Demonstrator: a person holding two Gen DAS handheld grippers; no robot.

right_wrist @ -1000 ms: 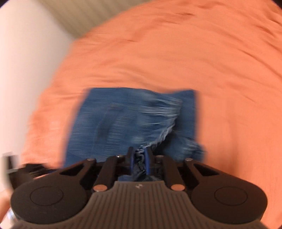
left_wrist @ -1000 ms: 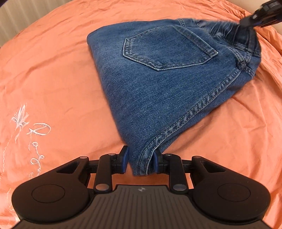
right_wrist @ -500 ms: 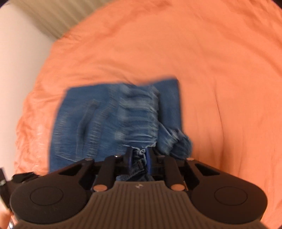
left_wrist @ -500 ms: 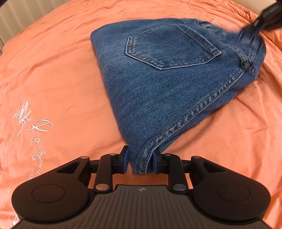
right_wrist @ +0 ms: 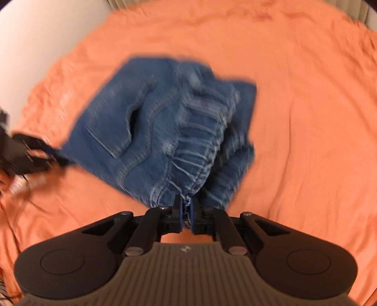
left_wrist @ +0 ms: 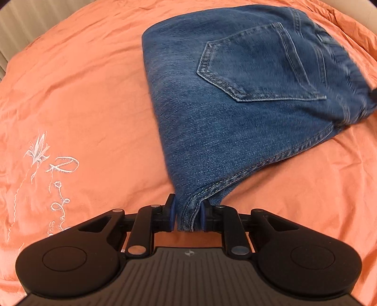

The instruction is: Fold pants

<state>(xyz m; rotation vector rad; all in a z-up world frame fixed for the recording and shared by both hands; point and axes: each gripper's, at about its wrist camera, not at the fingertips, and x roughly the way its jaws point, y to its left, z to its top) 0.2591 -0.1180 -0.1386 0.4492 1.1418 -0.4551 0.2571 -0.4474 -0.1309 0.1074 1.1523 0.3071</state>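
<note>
The blue denim pants [left_wrist: 238, 98] lie folded on the orange bedspread [left_wrist: 77, 94], back pocket up. My left gripper [left_wrist: 187, 217] is shut on a seamed corner of the pants at the near edge. My right gripper [right_wrist: 186, 217] is shut on the gathered elastic waistband of the pants [right_wrist: 165, 131] and holds that end bunched and raised; this view is blurred by motion. The left gripper also shows in the right wrist view [right_wrist: 50, 156], clamped on the pants' far left corner.
The orange bedspread covers the whole surface, with white embroidery [left_wrist: 47, 164] at the left. A pale wall [right_wrist: 35, 37] stands beyond the bed's far left edge. A ribbed radiator or curtain [left_wrist: 26, 21] shows behind the bed.
The right gripper has swung with the waistband, turning the pants so the pocket end moved right and nearer in the left view. Both grippers stay shut on the pants.
</note>
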